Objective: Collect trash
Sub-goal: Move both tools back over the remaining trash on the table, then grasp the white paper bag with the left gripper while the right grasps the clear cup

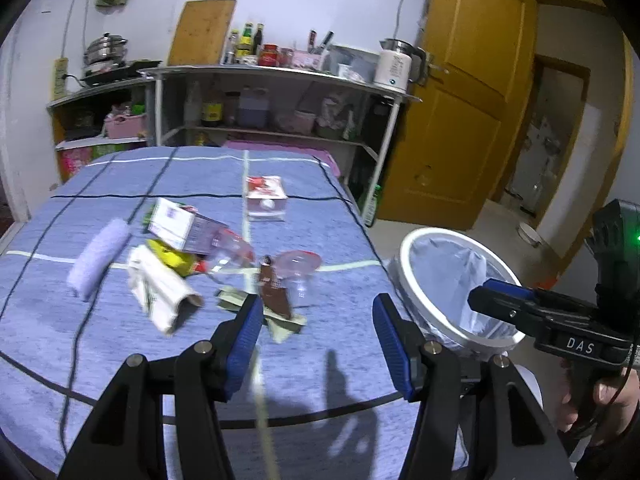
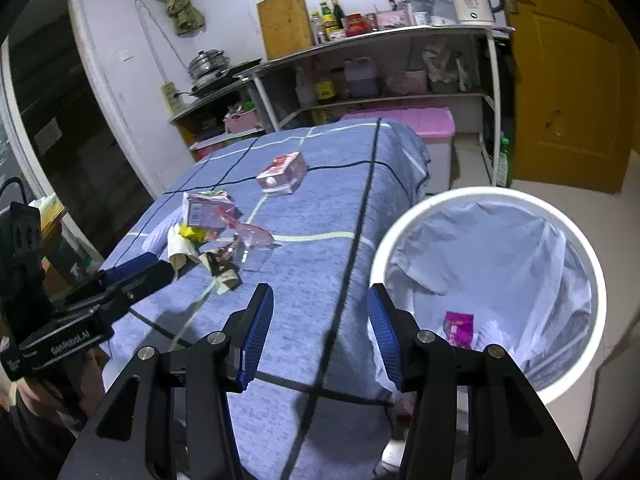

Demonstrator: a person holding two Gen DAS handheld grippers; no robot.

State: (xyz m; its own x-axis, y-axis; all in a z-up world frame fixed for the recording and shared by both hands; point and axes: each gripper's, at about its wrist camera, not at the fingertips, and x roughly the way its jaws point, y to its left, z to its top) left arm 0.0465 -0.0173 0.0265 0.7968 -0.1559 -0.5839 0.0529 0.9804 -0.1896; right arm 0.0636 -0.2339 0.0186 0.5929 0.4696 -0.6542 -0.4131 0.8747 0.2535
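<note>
We find the near bench (image 1: 320, 380) surface bare, giving open passage. A trash pile (image 1: 192, 264) blocks the centre; a carton (image 2: 282, 174) stands apart behind it. The bin (image 2: 588, 264) beside the bench edge has an unobstructed mouth. Shelving (image 1: 280, 112) closes off the far side.

My left gripper (image 1: 318, 334) and right gripper (image 2: 320, 334): black linkage arms, silver screws, ribbed blue pads. White lettering marks each body; a green light glows on one.

Trash pile (image 1: 208, 264) lies on the table (image 1: 120, 360), bin (image 2: 592, 280) beside its right edge.
</note>
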